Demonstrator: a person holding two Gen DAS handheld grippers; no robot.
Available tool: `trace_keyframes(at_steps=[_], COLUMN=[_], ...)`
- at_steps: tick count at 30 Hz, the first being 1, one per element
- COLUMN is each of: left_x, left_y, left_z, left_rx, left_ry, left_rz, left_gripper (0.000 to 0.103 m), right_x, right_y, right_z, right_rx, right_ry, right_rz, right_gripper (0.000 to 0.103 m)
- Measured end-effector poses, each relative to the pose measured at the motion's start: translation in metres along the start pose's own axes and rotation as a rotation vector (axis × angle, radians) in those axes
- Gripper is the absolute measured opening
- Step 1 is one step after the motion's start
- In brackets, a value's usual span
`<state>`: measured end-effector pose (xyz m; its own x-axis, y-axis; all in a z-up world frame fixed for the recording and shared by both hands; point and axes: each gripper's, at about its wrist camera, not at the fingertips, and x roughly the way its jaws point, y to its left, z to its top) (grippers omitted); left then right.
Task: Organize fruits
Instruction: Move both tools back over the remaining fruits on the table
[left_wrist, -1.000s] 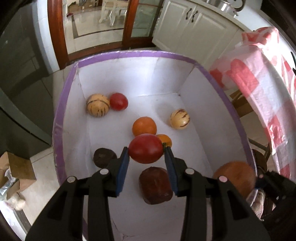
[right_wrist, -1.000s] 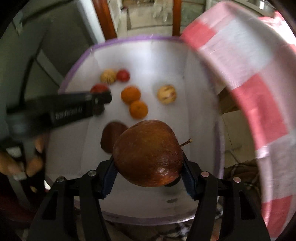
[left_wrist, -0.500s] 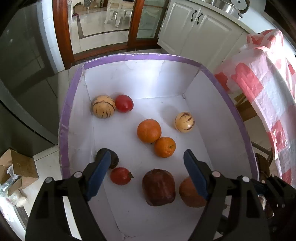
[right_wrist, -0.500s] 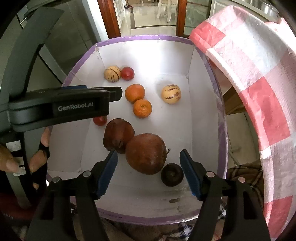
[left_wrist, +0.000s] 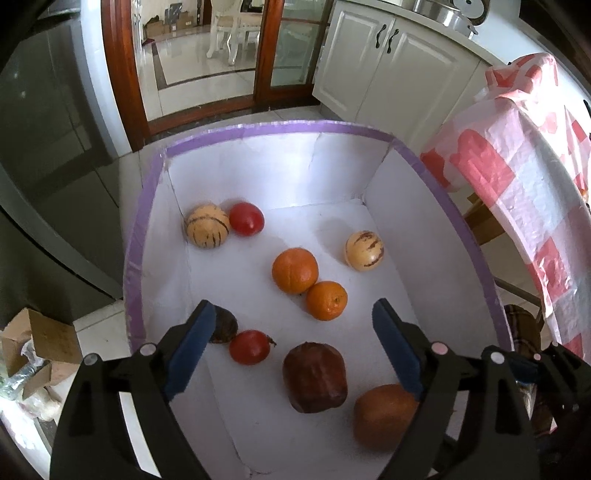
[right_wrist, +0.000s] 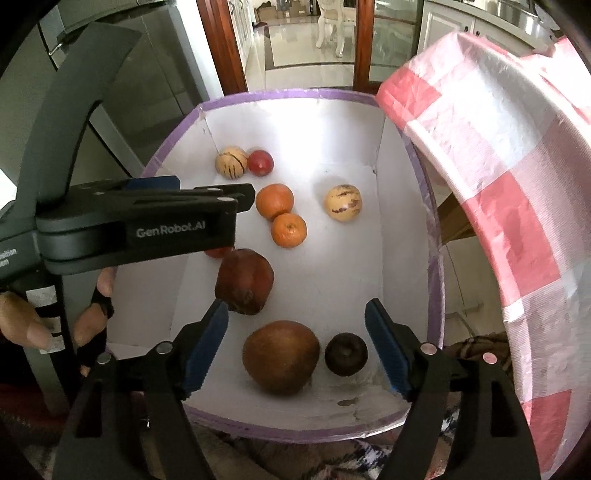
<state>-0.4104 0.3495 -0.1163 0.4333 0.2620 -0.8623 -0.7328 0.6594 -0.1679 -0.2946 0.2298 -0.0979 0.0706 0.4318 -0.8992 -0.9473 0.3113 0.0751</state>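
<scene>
Inside the white box (left_wrist: 155, 236): both loads just dropped. Left gripper (left_wrist: 291, 347) released and empty, red tomato (left_wrist: 249, 347) now on the floor below; right gripper (right_wrist: 295, 347) likewise spread wide, brown apple (right_wrist: 281, 356) lying beneath. Another pair sorted, apparently. Counted: two tomatoes, two oranges (left_wrist: 294, 270), two striped melons (left_wrist: 207, 230), two dark round fruits (right_wrist: 346, 353), one dark red fruit (left_wrist: 314, 376), one brown apple.
</scene>
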Motion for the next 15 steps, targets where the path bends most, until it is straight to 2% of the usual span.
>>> trace_keyframes(at_steps=[7, 12, 15], left_x=[-0.024, -0.049, -0.068], left_y=[-0.010, -0.027, -0.044], left_z=[0.014, 0.033, 0.046], left_rx=[0.034, 0.070, 0.091], left_ry=[-0.074, -0.163, -0.232], left_rz=[0.044, 0.083, 0.090], left_gripper=[0.093, 0.100, 0.101], right_x=[-0.028, -0.062, -0.086], right_y=[-0.004, -0.014, -0.024], right_z=[0.002, 0.001, -0.001], right_rx=[0.007, 0.025, 0.041], right_ry=[-0.095, -0.208, -0.292], right_rz=[0.022, 0.040, 0.034], right_gripper=[0.079, 0.083, 0.085])
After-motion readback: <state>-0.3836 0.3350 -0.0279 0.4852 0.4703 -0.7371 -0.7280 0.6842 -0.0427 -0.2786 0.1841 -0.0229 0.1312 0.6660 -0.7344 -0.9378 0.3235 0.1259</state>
